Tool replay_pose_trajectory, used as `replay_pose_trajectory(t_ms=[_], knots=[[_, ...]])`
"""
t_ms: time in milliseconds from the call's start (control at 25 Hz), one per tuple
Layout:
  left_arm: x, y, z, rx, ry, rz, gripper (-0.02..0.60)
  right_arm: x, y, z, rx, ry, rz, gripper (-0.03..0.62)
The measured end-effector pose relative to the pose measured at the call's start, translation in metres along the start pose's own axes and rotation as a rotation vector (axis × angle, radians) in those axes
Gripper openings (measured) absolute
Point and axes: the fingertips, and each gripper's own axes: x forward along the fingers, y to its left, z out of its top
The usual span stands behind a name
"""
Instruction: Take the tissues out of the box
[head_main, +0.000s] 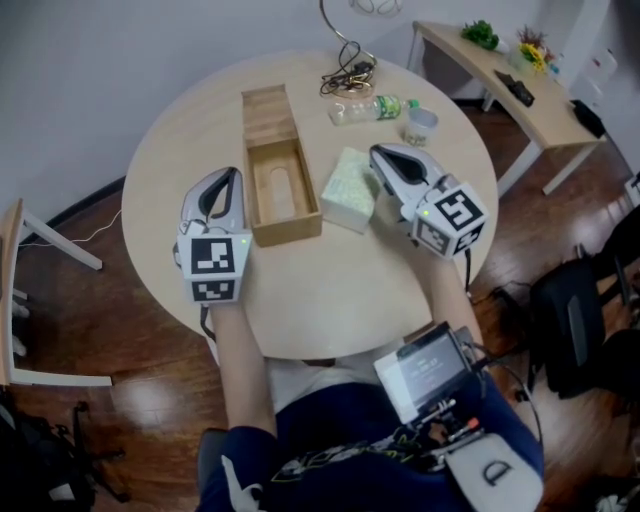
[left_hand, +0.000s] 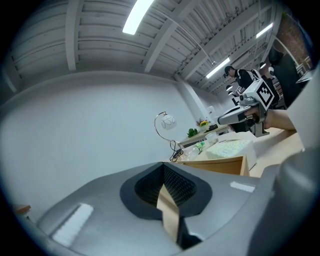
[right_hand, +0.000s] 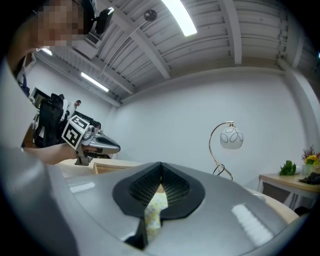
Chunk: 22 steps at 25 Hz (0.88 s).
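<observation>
A round wooden table (head_main: 330, 290) stands on a brown wood floor (head_main: 120, 330) next to a plain white wall (head_main: 100, 70). A long desk (head_main: 500, 85) with plants is off to the right. At the far side of the table are a bottle (head_main: 375, 108), a cup (head_main: 421, 125) and some cables (head_main: 345, 75).

An open wooden box (head_main: 285, 235) sits in the middle. The tissues (head_main: 348, 188) are out of it and lie on the table, touching its right side.

The right gripper (head_main: 377, 152) lies just right of the tissues, over their edge. Its jaws are closed together. A bit of dotted tissue shows in the slit under the pads, but I cannot tell if they pinch it.

The left gripper (head_main: 234, 174) rests just left of the box with its jaws closed together too.
</observation>
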Motion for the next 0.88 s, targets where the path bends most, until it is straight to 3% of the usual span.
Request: replay_pose_trajectory(t_ms=[400, 640, 880], knots=[[-0.015, -0.012, -0.01, -0.027, -0.016, -0.043, 0.005, -0.001, 0.005, -0.003, -0.042, -0.008, 0.005, 0.0], [-0.033, -0.019, -0.022, -0.051, -0.046, -0.03, 0.005, 0.001, 0.006, -0.004, -0.067, -0.012, 0.018, 0.0], [-0.05, -0.023, -0.009, -0.146, -0.174, -0.049, 0.005, -0.001, 0.009, -0.001, -0.117, -0.021, 0.016, 0.0]])
